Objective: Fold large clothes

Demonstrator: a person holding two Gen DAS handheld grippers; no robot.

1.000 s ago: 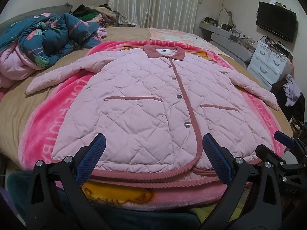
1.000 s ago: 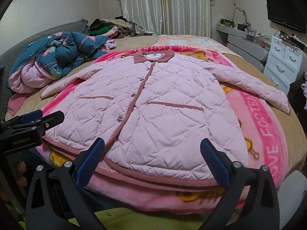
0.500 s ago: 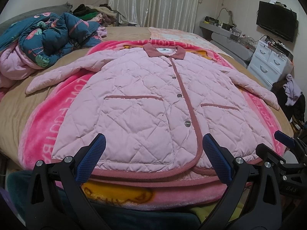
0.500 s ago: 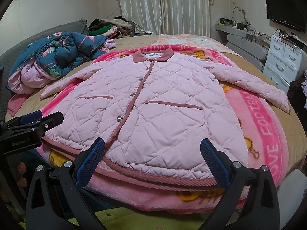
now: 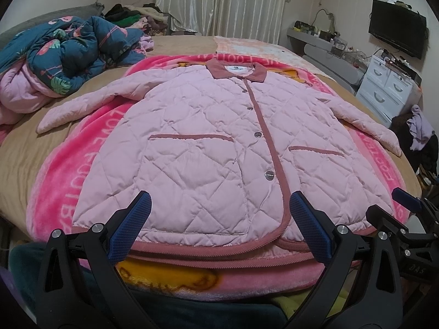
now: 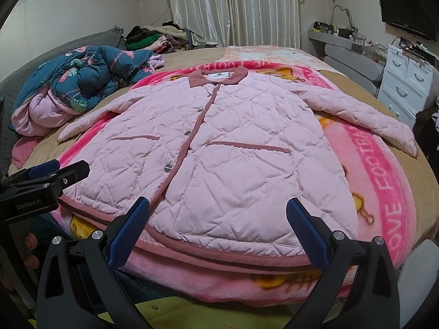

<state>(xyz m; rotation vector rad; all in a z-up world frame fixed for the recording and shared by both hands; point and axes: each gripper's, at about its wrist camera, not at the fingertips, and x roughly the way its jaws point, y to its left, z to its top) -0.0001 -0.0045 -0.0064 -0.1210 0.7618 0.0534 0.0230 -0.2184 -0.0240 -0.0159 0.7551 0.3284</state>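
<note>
A pink quilted jacket (image 5: 208, 142) with a dark pink collar and trim lies flat and buttoned on a bright pink blanket (image 5: 90, 148), both sleeves spread out. It also shows in the right wrist view (image 6: 233, 148). My left gripper (image 5: 219, 205) is open and empty, just above the jacket's hem on its left half. My right gripper (image 6: 218, 208) is open and empty above the hem on the right half. The right gripper shows at the edge of the left wrist view (image 5: 406, 219), and the left gripper in the right wrist view (image 6: 46, 178).
A crumpled blue flamingo-print quilt (image 5: 68, 52) lies on the bed's far left. A clothes pile (image 6: 153, 35) sits by the curtains. White drawers (image 5: 389, 87) and a wall TV (image 5: 397, 33) stand at the right. The tan bed sheet (image 5: 19, 159) surrounds the blanket.
</note>
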